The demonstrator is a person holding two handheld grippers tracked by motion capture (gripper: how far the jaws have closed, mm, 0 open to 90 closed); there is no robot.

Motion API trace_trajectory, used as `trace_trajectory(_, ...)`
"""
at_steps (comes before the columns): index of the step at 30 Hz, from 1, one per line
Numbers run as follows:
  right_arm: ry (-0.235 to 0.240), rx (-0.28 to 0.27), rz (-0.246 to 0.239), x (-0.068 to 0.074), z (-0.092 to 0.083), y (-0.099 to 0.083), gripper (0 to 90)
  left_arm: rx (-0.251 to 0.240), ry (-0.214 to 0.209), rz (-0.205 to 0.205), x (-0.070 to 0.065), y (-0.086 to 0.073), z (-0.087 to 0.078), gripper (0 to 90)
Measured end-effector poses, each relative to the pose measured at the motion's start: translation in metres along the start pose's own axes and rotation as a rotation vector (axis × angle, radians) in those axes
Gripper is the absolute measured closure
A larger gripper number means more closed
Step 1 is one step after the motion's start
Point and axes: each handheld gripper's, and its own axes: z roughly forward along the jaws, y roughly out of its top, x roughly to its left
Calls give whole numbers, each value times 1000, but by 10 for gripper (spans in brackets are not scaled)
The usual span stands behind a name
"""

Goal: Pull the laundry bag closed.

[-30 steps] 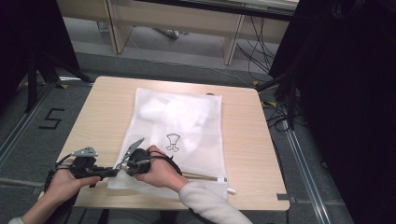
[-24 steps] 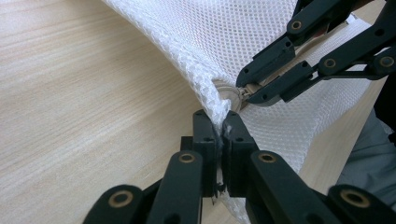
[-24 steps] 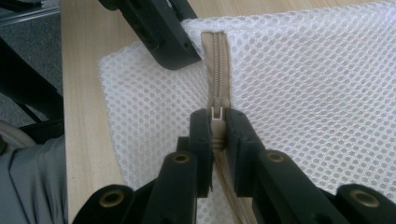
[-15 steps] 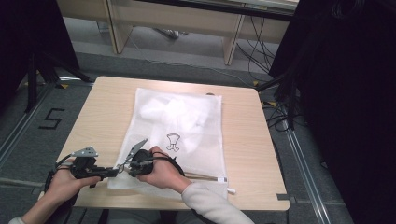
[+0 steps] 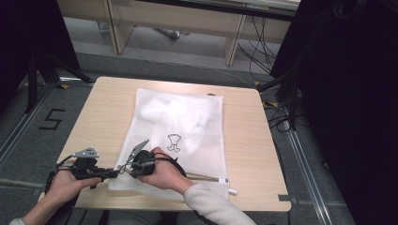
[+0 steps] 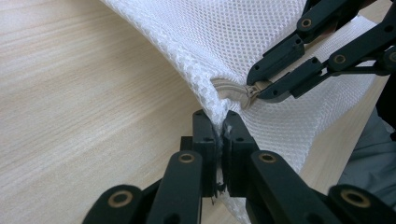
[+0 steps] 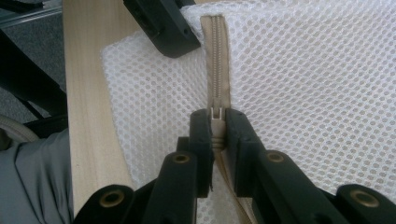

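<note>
Both tools (image 5: 123,169) motionless since earlier.

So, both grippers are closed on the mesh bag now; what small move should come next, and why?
Probably draw the right gripper slowly along the beige zipper, away from the left gripper. The right gripper is shut on the zipper slider, and the left pinches the white mesh laundry bag at its corner beside the zipper's end, so the fabric seems anchored for the pull.
</note>
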Motion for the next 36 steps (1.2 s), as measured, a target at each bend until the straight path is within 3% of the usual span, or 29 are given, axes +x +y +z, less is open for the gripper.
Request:
trace_trajectory(1,-1,3,7,0,0,0,826,19,5,4,0,1,-1,852)
trace_trajectory(9,9,18,31,1,-2,-1,826,20,-2,4,1,1,0,852)
trace_trajectory(12,-4,29,28,0,-2,-2,826,-2,9,-6,1,0,0,851)
trace_trajectory(13,-2,27,28,-1,-2,-2,826,15,-2,-10,1,0,0,851)
trace_trajectory(20,3,27,34,0,-4,-3,826,17,8,-6,0,1,0,851)
trace_trajectory(36,0,44,44,-3,-9,-8,826,0,1,-17,1,0,1,851)
